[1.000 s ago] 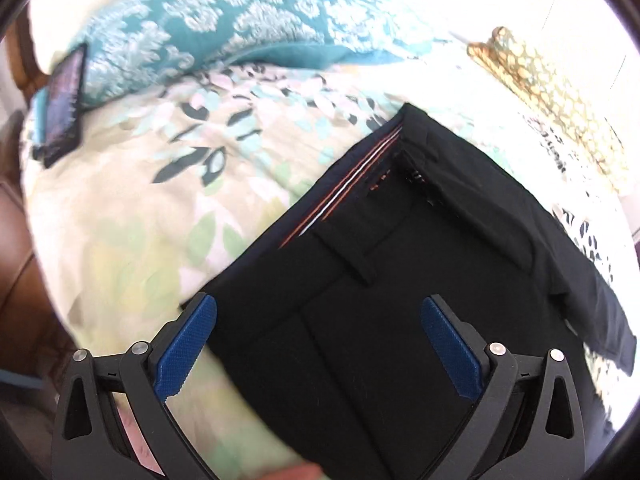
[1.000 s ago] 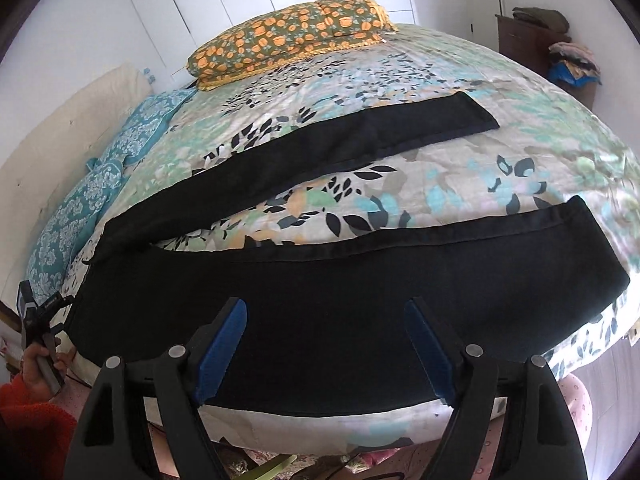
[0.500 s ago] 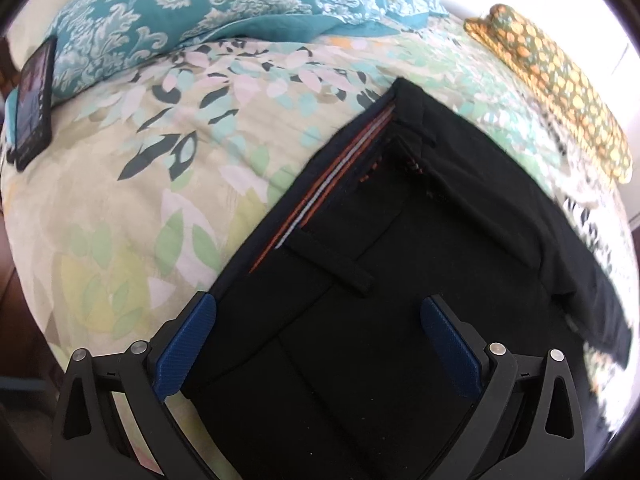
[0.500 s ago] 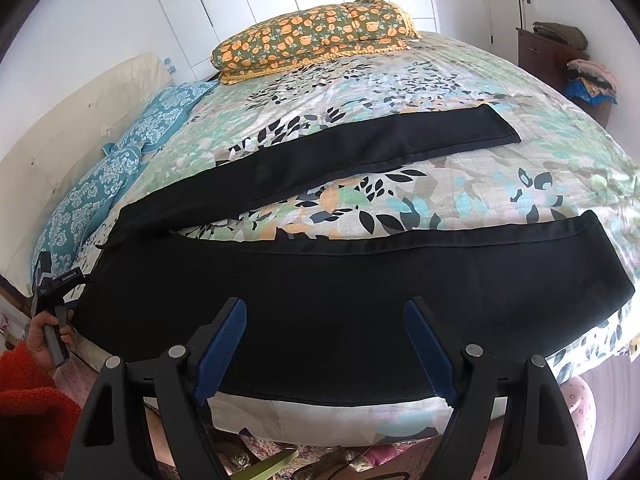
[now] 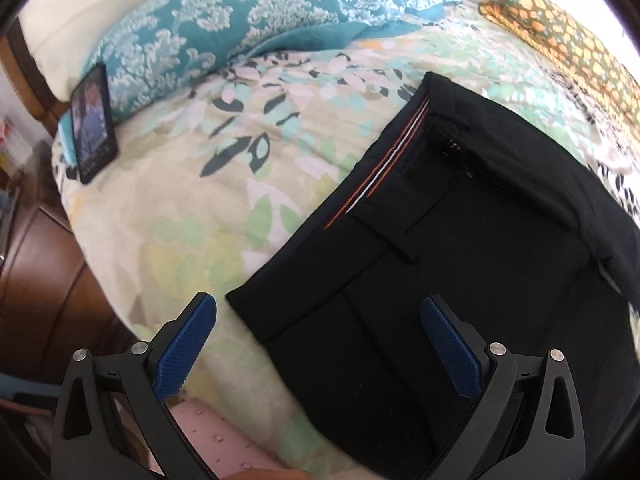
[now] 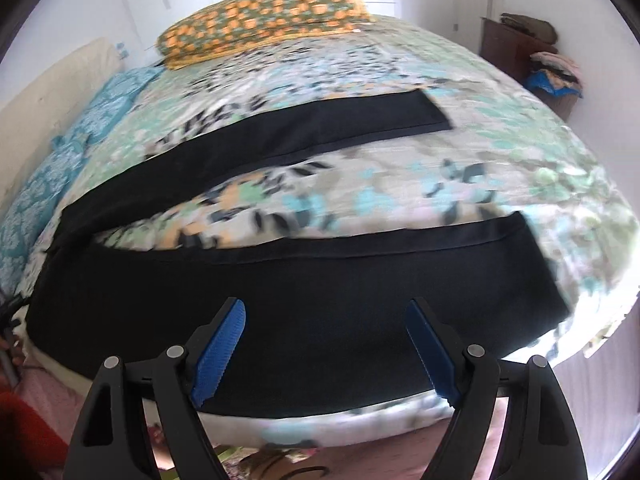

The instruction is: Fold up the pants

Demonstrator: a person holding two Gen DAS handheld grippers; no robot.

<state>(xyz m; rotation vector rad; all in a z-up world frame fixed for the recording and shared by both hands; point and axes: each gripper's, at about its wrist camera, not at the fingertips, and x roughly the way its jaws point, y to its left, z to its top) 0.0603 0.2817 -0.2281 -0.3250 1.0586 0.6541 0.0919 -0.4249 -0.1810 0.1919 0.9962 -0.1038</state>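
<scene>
Left wrist view: left gripper [image 5: 318, 334], jaws spread wide, holding nothing, poised over the waistband corner of the black pants [image 5: 472, 248], which lie flat on the floral bedspread [image 5: 180, 208]. Phone [image 5: 94, 122] propped against the teal pillow [image 5: 240, 28].

Right wrist view: right gripper [image 6: 326, 344], equally wide and empty, above the near leg [image 6: 300, 288]; far leg [image 6: 304, 132] splayed apart. Advice: pinch waistband and hem edges together, carry the near leg squarely onto the far one.

left hand-held gripper [image 5: 318, 344]: spread, empty | right hand-held gripper [image 6: 326, 350]: spread, empty
</scene>
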